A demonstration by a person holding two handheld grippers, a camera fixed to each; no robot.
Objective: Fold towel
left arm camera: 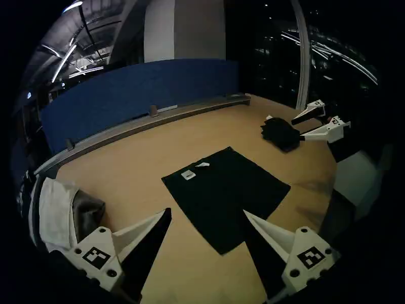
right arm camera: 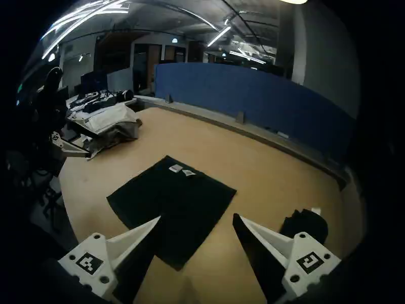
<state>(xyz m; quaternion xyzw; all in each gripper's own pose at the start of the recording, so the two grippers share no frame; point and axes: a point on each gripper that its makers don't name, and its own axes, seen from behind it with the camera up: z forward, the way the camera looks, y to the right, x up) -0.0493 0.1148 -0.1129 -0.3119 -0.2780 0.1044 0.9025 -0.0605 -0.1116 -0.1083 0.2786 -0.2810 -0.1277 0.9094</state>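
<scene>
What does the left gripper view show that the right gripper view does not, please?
Left gripper view: a pale pillar behind the blue partition, and dark glazing. Right gripper view: a cluttered desk and a dark chair beyond the table. Both: the black towel lying flat, a small dark pile, a white and grey cloth heap. The left gripper and right gripper are open.

Dim, underexposed interior, lit from above and ahead of the fingers by ceiling strip lights (right arm camera: 223,35) streaking into curved glare near the rims; fisheye bowing of blue partition (left arm camera: 142,93); black towel (left arm camera: 225,195) textureless; faint soft shadows on wooden tabletop (left arm camera: 152,152).
</scene>
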